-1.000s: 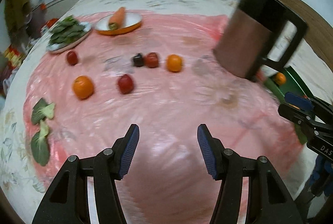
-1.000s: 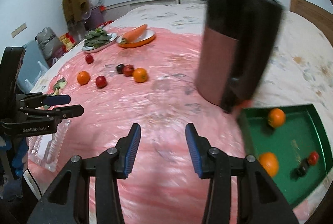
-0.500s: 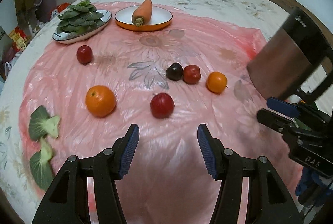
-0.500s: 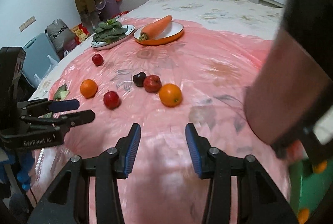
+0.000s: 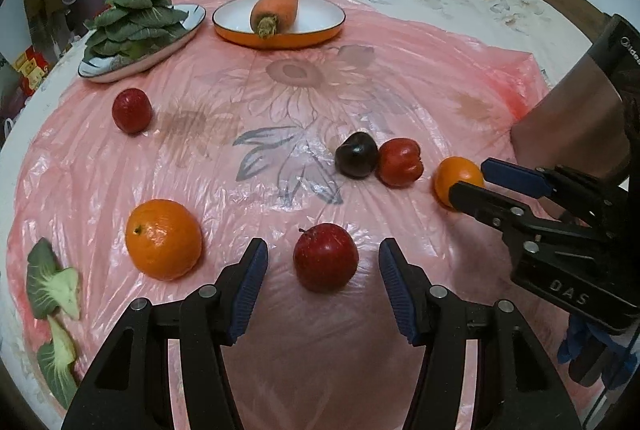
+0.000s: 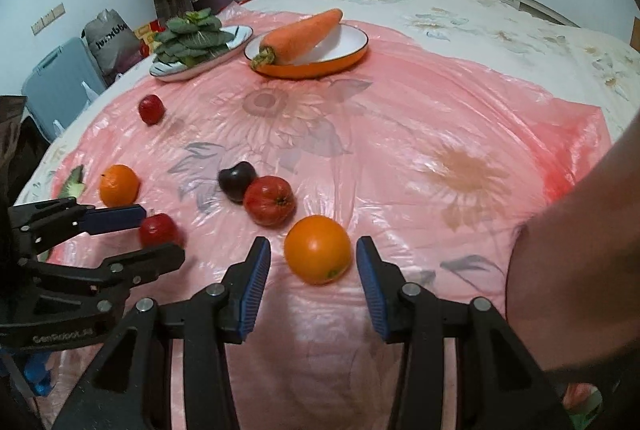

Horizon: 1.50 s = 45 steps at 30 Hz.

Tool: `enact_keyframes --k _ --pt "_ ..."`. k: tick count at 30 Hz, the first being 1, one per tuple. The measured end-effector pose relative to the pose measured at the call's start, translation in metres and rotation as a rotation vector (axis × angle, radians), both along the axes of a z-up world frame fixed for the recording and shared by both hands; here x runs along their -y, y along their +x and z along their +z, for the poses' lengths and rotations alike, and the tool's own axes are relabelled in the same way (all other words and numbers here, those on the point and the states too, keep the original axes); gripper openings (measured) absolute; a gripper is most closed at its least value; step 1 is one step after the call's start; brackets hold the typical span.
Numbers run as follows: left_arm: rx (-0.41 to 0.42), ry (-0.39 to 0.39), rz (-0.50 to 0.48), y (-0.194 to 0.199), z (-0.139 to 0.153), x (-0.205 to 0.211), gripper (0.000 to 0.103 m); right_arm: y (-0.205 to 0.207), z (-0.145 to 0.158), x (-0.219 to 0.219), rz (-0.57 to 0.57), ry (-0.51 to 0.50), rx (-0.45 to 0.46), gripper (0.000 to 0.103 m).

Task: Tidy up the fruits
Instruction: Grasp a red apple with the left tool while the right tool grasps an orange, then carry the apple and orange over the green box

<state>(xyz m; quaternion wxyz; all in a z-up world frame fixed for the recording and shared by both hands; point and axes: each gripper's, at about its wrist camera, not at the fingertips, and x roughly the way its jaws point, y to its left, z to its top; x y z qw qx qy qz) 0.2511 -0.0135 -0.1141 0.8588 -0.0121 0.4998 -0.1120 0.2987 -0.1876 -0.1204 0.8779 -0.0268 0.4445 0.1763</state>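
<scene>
**A:** On the pink sheet (image 5: 400, 78), both tools sit over fruit. The left gripper (image 5: 323, 280) has its jaws apart with the apple (image 5: 325, 256) between them, pads clear on both sides. The right gripper (image 6: 313, 272) is the same, jaws apart around the near orange (image 6: 318, 248), gaps showing either side.

**B:** Nothing clamped, then?

**A:** Nothing. Both fruits rest on the sheet.

**B:** What could go wrong?

**A:** My guess: the plastic looks slick and wrinkled, and round fruit rolls. If one pad lands first, it may push the apple or orange out sideways. The orange sits just beside the red fruit (image 6: 269, 201) and the dark plum (image 6: 237, 180), so a nudge could scatter those too. The two tools are also close together; in the left view the right one's fingers cross in front of the orange, so they might bump.

**B:** Any long axis to line up with?

**A:** Hardly. Both are near round. The apple's stem points up and a little toward the far left. The orange's stem end faces down toward the camera. Neither sets a preferred grip direction.

**B:** Other fruit?

**A:** A second orange (image 5: 163, 239) lies left of the apple, and a second apple (image 5: 132, 110) lies near the greens plate (image 5: 100, 72). The carrot (image 5: 276, 6) lies in the orange dish (image 5: 320, 26), leaf end toward us.
</scene>
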Motion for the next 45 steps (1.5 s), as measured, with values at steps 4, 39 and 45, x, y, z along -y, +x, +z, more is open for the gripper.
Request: enact_keyframes --k 4,39,45 --pt "-0.006 -0.002 -0.009 0.002 -0.002 0.002 0.051 0.006 -0.01 -0.003 0.007 -0.017 -0.017 0.054" --pt "-0.013 -0.051 -0.021 -0.041 0.02 -0.01 0.028 -0.076 0.021 0.019 -0.025 0.052 0.011 0.04" --pt "-0.006 -0.059 -0.032 -0.071 0.033 -0.008 0.028 -0.117 0.029 0.03 -0.042 0.061 0.016 0.04"
